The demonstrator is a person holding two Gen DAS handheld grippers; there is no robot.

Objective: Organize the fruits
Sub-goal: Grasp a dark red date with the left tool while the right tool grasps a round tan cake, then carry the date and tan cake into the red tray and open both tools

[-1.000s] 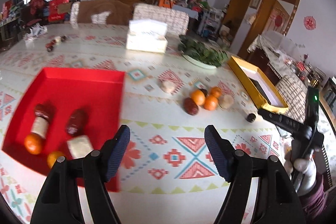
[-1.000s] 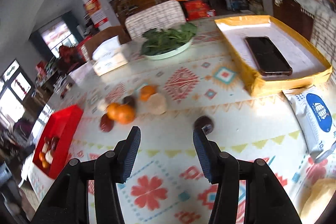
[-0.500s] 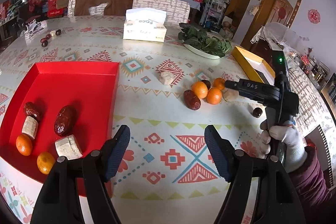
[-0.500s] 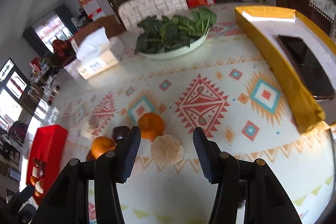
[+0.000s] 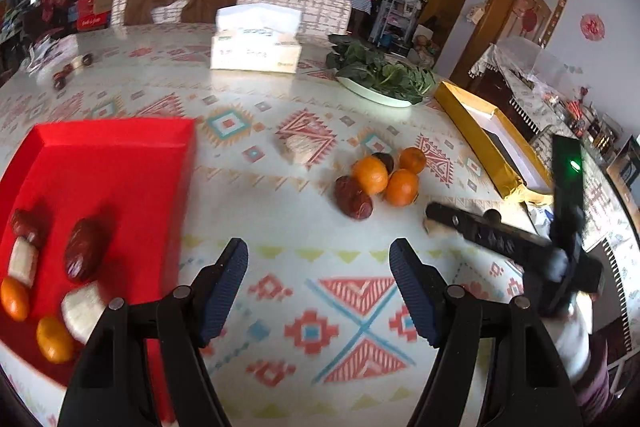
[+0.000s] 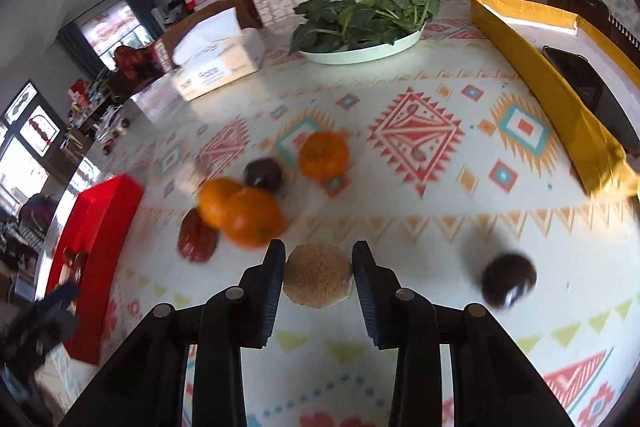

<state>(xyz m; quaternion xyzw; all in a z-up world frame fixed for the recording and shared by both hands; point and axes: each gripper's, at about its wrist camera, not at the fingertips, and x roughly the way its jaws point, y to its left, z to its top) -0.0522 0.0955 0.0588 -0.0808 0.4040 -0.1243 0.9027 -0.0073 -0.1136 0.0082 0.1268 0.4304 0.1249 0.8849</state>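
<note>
1. Right claw: jaws closing around the round tan grainy cake lying on the patterned bench; pads just beside its sides, contact unclear.
2. Ahead-left of it: three oranges and a dark red date, clustered.
3. Right of it: glossy dark round fruit.
4. Left claw: jaws apart, empty, above bare bench.
5. Left of that claw: red rectangular tray holding fruit.

A tray lies at the table's left, a fruit cluster right of it, a tissue box and plate of greens behind.
</note>
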